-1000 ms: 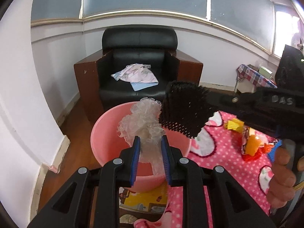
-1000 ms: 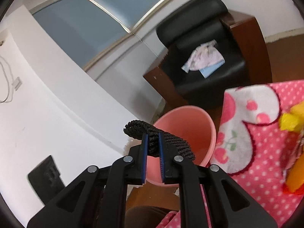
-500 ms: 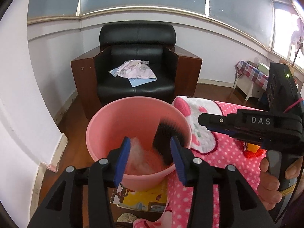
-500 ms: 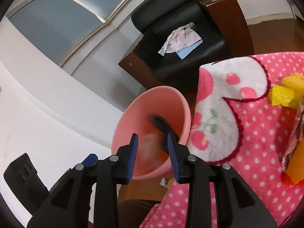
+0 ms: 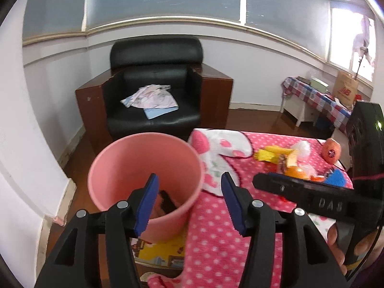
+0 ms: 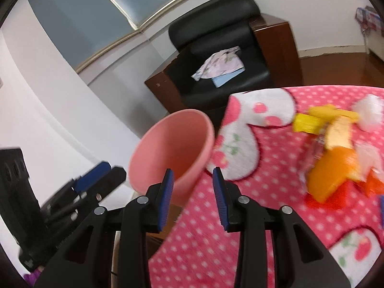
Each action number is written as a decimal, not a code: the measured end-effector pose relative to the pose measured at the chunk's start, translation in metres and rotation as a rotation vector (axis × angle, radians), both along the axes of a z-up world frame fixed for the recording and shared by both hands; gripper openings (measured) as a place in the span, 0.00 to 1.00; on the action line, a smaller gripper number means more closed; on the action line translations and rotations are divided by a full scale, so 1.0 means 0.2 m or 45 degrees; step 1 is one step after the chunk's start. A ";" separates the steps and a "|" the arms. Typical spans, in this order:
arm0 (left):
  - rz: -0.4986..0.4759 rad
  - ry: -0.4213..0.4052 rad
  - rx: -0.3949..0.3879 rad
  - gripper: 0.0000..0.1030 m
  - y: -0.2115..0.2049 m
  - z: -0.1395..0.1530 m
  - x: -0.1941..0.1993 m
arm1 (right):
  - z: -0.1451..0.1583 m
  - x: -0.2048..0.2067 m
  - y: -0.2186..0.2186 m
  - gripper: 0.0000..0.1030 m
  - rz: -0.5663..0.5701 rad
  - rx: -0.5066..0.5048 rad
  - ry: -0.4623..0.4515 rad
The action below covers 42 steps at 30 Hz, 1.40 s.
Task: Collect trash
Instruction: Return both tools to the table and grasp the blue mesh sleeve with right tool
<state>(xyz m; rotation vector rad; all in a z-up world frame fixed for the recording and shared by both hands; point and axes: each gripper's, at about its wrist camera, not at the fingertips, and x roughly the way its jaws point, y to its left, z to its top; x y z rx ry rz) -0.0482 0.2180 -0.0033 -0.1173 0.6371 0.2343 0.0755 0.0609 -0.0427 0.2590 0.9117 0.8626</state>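
Hovering over the round pink plastic bin (image 5: 144, 165), the left gripper (image 5: 189, 201) has its blue-padded jaws opening, already wide, w/ nothing between the pads. Through the gap you see the bin's near rim and part of the pink polka-dot blanket (image 5: 216, 247). A dark black item (image 5: 168, 204) lies at the bottom of the bin, partly hidden by the left finger; can't tell what it is.

Right gripper (image 6: 192, 196) sits partly parted, a narrower gap than the left, also empty; it points at the bin's (image 6: 172, 144) outer wall and the blanket's (image 6: 204, 247) edge. In the left wrist view the right gripper (image 5: 259, 182) shows as a black bar above the blanket, a person's hand (image 5: 348, 244) on its handle. In the right wrist view the left gripper (image 6: 96, 175) is blurred at lower left.

Bin stands on the floor just beside the blanket-covered surface, in front of a black leather armchair (image 5: 153, 86) w/ folded cloth (image 5: 151, 96) on the seat.

Remaining trash is well apart from the bin, on the blanket's far side: yellow wrapper (image 5: 268, 154), orange plastic piece (image 5: 295, 171), white fluffy wad (image 5: 302, 147), a round orange fruit-like thing (image 5: 331, 150). Same pile is blurred in the right wrist view, around the orange piece (image 6: 333, 175).
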 end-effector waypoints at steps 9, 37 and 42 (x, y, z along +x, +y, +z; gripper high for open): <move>-0.157 0.029 0.008 0.54 -0.29 -0.03 0.09 | -0.04 -0.11 -0.41 0.34 -0.190 -0.090 -0.028; -0.486 0.221 0.060 0.43 -0.87 -0.35 0.61 | -0.29 -0.03 -1.25 0.43 -0.663 -0.110 0.123; -0.471 0.258 0.075 0.43 -0.90 -0.40 0.68 | -0.31 0.00 -1.28 0.43 -0.683 -0.103 0.141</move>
